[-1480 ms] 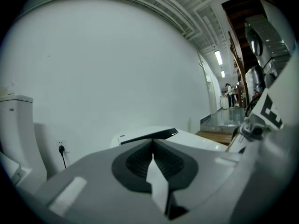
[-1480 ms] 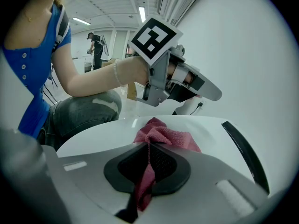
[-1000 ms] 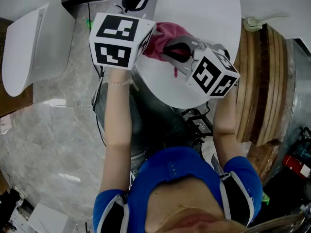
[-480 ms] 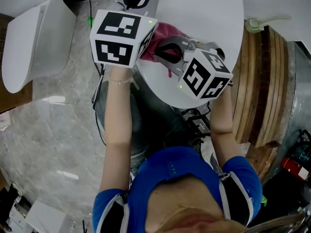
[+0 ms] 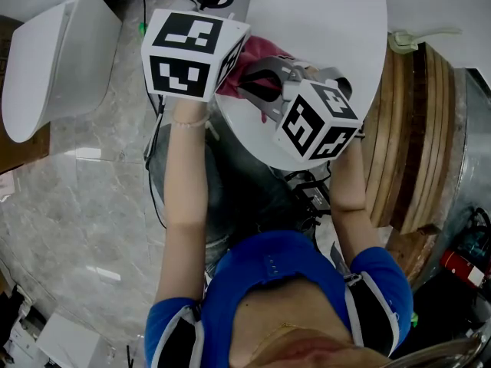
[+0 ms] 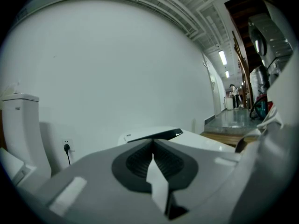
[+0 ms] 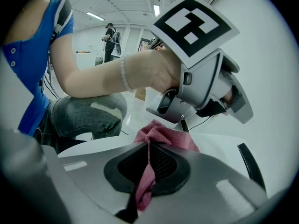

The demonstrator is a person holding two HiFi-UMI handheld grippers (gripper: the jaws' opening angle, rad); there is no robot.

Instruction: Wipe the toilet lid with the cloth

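Although the lid shows no streak or damp mark to say which parts have been gone over, the cloth [image 7: 163,133] is in place for wiping. It is a pink bunch pinched in the right tongs [image 7: 148,148], which are closed tight on a fold of it. A tail of cloth hangs back through the pads and the rest swells out in front. In the head view the bunch sits on the toilet lid [image 5: 337,29], toward its 9 o'clock side and near the rim, and it appears to press on the white surface. The right tongs reach it from about 4 o'clock.

The left tongs [image 6: 153,146] hang just beside the cloth at its 11 o'clock, over the lid's edge. Their 2 jaws are closed together with nothing between them, pointing toward the bare wall [image 6: 117,55] and taking no part.

My judgement is that the wipe is under way but far from finished. The wide stretch of lid from 12 round to 4 o'clock looks untouched by the cloth and is left to cover.

Beyond the lid, a marble floor [image 5: 77,205] lies at 8 o'clock, and stacked wooden boards [image 5: 414,129] at 3 o'clock.
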